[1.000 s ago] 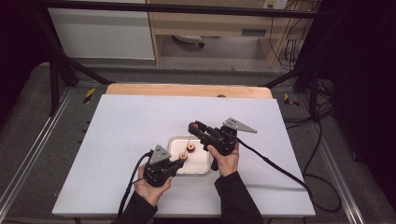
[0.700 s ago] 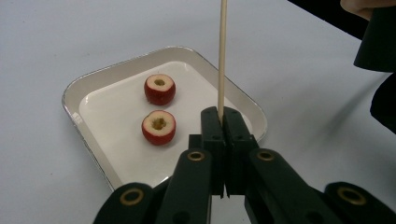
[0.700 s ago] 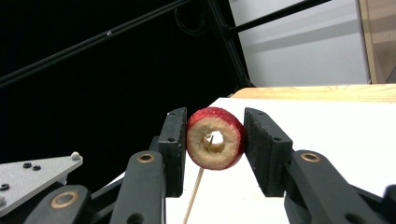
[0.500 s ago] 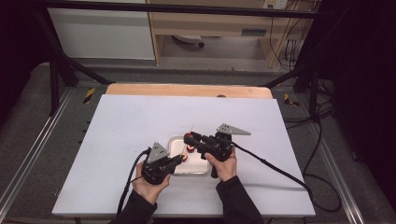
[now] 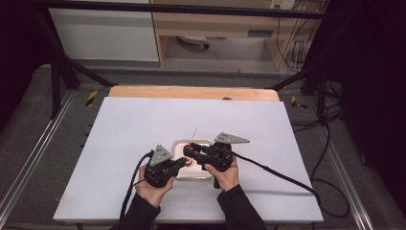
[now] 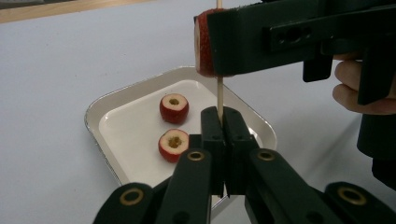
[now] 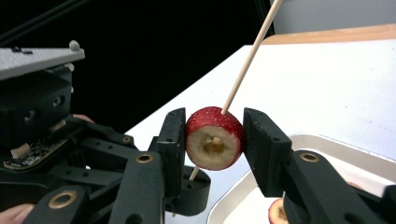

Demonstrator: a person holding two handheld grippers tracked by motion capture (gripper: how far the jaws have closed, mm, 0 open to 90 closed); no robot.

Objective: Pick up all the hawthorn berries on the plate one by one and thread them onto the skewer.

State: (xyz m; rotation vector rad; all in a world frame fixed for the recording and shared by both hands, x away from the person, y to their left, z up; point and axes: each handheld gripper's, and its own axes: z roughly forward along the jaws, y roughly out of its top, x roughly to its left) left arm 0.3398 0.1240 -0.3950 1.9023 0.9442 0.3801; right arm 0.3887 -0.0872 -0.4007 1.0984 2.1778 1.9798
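In the left gripper view, the left gripper is clenched on the bottom part of a wooden skewer and holds it upright. Just above, the right gripper grasps a cored red fruit piece that is already threaded on the skewer. Behind, two more cored pieces lie in the white tray on the table. The step looks like threading; next the fruit probably must slide down straight.

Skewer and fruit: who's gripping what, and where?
Left gripper pinches the skewer at its lower end; right gripper clamps the skewered red fruit by its sides.
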